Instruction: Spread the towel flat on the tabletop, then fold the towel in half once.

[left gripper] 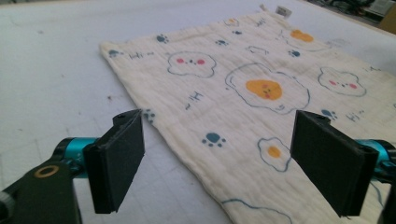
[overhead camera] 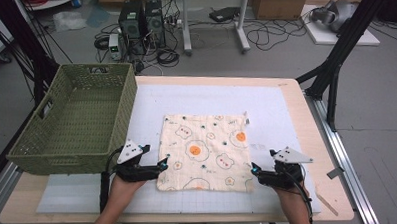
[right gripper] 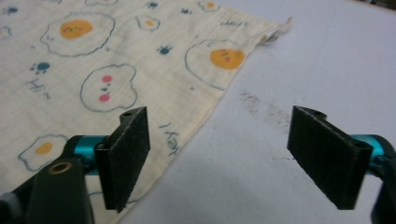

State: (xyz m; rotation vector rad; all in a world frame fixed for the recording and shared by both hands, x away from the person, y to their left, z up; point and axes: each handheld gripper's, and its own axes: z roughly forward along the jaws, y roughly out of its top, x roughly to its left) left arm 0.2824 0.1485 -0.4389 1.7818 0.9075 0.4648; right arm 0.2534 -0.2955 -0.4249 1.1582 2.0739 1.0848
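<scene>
A cream cloth (overhead camera: 206, 149) printed with fried eggs, clouds and paw marks lies flat on the white mat. My left gripper (overhead camera: 163, 164) rests at the cloth's near left edge, open; in the left gripper view the cloth (left gripper: 243, 88) edge runs between the two pads (left gripper: 119, 161), which are wide apart. My right gripper (overhead camera: 254, 168) sits at the cloth's near right corner, open too; in the right gripper view the cloth (right gripper: 112, 70) edge passes under the left pad (right gripper: 128, 149) and bare mat lies under the right one. Nothing is held.
A green woven basket (overhead camera: 121, 102), empty, stands at the table's left, close to my left hand. The white mat (overhead camera: 266, 102) covers most of the wooden table (overhead camera: 307, 123). Computers, cables and black frame legs are on the floor beyond.
</scene>
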